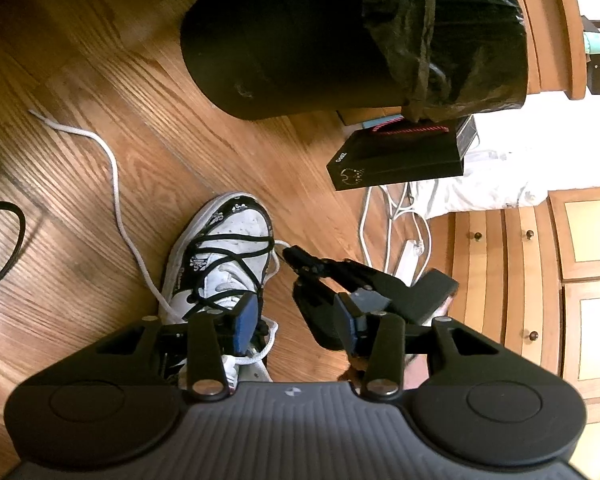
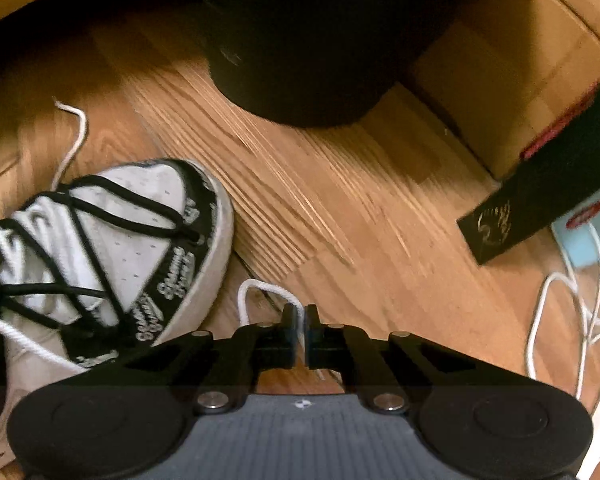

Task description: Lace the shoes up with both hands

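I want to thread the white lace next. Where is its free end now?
In the left wrist view, the free end lies on the wood floor, upper left, well past the shoe toe and left of the black bin.

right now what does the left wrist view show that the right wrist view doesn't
Only the left wrist view: the right gripper from outside, the black cable on the floor, the wooden drawers, and the open left gripper over the shoe.

Only the right wrist view: the right gripper's pads shut on the white lace close up.

Both: the black-and-white shoe, the black bin, the black box and the white cords.
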{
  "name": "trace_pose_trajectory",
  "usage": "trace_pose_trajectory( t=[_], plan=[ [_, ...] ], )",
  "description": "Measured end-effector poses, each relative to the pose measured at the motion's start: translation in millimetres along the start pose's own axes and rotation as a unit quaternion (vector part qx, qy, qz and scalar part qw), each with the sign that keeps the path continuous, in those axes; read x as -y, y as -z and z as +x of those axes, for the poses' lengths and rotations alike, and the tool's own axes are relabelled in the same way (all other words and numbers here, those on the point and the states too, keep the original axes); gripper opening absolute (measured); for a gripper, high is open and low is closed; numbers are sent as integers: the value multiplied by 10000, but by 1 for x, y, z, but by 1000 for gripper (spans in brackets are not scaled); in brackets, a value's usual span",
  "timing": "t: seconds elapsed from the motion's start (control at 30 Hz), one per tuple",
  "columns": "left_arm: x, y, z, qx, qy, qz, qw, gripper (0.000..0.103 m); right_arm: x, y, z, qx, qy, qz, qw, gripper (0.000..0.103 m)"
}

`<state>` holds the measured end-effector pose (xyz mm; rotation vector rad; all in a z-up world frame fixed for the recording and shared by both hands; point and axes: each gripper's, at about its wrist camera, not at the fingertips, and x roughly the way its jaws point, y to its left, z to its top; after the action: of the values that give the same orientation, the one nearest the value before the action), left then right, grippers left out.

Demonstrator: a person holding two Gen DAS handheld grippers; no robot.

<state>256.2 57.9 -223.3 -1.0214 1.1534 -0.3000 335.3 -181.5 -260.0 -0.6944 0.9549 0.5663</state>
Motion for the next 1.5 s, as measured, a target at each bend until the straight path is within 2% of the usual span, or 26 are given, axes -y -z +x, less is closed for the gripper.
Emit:
trace_pose_trajectory(
  t=[0.1,0.23,0.4,0.53,0.6,0.7,0.8,0.83,0.9,0.93,1.0,1.03,1.1,1.13,1.2,1.27,1.3,1.5],
  plan=[
    [3,0,-1,44,-73,133,9999,45,-11,-4,-21,221,67,-518,9984,4],
    [18,1,-7,200,-303,669,9971,45,-34,-4,-64,605,107,-1477,9871,4],
    [41,0,-30,343,-428,1425,9883,45,-64,-2,-123,1107,63,-2141,9705,4],
    [56,2,-43,107,-557,2002,9781,49,-101,3,-162,1508,56,-2531,9556,4],
    [60,6,-50,3,-593,2188,9740,50,-120,4,-170,1610,-44,-2699,9493,4],
    [59,12,-58,-69,-643,2226,9728,50,-147,7,-174,1681,-208,-2945,9405,4],
    [57,17,-56,-159,-909,2406,9662,50,-155,10,-155,1541,-170,-2835,9463,4],
    [57,21,-54,-199,-1050,2547,9611,50,-153,11,-150,1514,-168,-2701,9507,4],
    [57,32,-46,-337,-1415,3026,9420,50,-147,14,-145,1474,-211,-2368,9601,4],
    [58,40,-41,-394,-1671,3381,9253,50,-144,16,-145,1449,-244,-2272,9627,4],
    [63,60,-28,-555,-2084,4206,8813,48,-141,18,-147,1465,-246,-2257,9628,4],
    [65,71,-22,-646,-2194,4620,8569,48,-139,18,-148,1479,-281,-2214,9635,4],
    [70,94,-13,-783,-2180,5377,8107,48,-135,17,-151,1488,-384,-2074,9661,4],
    [71,103,-11,-820,-2141,5632,7939,48,-133,17,-152,1500,-425,-2017,9670,4],
    [70,119,-7,-801,-2102,5998,7679,47,-131,17,-155,1518,-497,-2006,9666,4],
    [70,125,-8,-757,-1975,6191,7563,48,-130,18,-158,1576,-540,-2029,9649,4],
    [72,125,-9,-715,-1928,6209,7565,47,-130,19,-160,1612,-524,-2062,9637,4],
    [77,110,-20,-525,-1492,5888,7926,41,-129,26,-168,1726,-419,-2159,9601,4]
  ],
)
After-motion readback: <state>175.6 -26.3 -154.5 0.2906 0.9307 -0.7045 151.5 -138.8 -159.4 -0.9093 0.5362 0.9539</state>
